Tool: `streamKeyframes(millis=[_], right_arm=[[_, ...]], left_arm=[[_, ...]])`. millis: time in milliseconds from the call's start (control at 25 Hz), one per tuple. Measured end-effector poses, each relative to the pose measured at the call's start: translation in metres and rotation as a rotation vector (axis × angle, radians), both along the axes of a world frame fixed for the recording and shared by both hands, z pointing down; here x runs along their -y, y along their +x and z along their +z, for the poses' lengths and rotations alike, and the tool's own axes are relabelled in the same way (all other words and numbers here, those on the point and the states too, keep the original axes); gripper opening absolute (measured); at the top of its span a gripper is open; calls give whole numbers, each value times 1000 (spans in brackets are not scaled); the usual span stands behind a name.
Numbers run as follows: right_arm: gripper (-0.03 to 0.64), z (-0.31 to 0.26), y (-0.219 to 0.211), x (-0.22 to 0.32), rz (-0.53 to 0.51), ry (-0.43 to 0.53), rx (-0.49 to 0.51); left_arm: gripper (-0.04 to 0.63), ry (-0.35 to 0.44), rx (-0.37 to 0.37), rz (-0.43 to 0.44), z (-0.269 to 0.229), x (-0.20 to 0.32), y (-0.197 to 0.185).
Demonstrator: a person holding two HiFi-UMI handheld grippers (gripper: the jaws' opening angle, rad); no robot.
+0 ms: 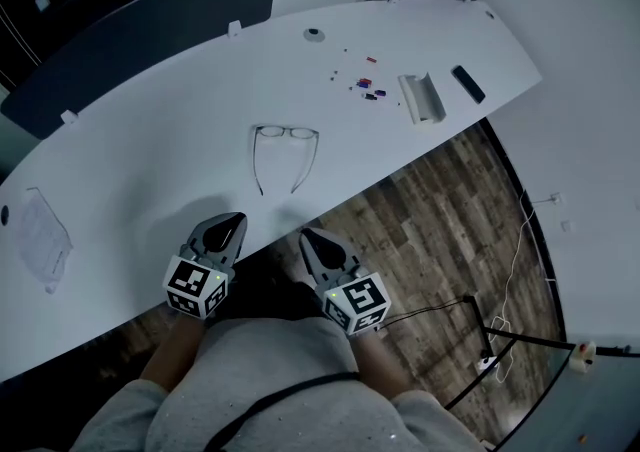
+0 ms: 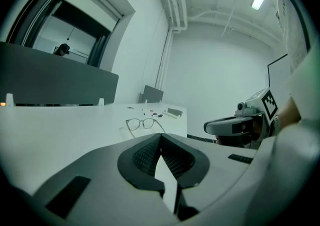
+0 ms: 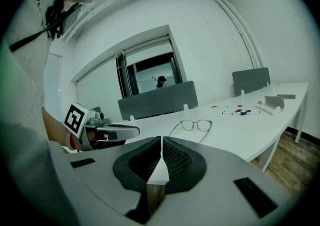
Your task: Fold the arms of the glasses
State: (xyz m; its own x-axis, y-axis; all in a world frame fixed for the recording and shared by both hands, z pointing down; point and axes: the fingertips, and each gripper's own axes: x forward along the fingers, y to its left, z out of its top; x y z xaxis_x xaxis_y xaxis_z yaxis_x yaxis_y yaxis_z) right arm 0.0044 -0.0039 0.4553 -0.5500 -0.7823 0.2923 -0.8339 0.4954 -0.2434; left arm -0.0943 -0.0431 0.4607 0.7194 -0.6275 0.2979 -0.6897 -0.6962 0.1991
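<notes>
We are holding both grippers just past the near edge of the long white curved table [image 1: 120, 160], side by side and apart from each other. The left gripper [image 1: 233, 220] is pointing in over that edge, with its two dark ribbed pads pressed together and nothing between them. The right gripper [image 1: 305, 235] is doing the same, with its jaws closed tip to tip and empty.

The thin-framed clear-lens glasses [image 1: 286, 133] are lying on the table near its middle, ahead of both grippers and touching neither. The front of the frame is facing the table's far edge. Both arms are standing unfolded and reaching back towards the near edge.

Towards the table's right end, a scatter of small coloured markers [image 1: 367, 87] is lying beside a white open box [image 1: 421, 97]. A flat black rectangular object [image 1: 467, 83] is sitting just beyond the box. At the table's left end a clear sleeve with a sheet of paper [image 1: 40, 230] is lying flat. Dark grey partition panels [image 1: 150, 30] are standing along the table's far edge.
</notes>
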Motion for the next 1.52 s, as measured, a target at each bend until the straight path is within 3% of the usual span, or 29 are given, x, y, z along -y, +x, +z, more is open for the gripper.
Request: streamKeyframes(millis=[320, 600, 680, 880, 1120, 1320, 1520], right_arm=[[21, 18, 22, 40, -34, 33, -197], [26, 32, 62, 99, -89, 101, -572], [96, 37, 72, 116, -123, 128, -691], [128, 56, 73, 150, -248, 193, -888], [179, 80, 65, 168, -397, 348, -1136], [183, 91, 57, 180, -450, 465, -1244], [182, 99, 54, 189, -460, 518, -1269]], left_arm=[[15, -11, 49, -59, 16, 29, -13], [15, -19, 94, -142, 21, 73, -29], [15, -27, 107, -151, 25, 86, -28], [15, -40, 115, -170, 29, 112, -22], [15, -63, 119, -186, 34, 130, -13], [15, -85, 130, -201, 44, 142, -12], [15, -99, 137, -216, 50, 148, -13]])
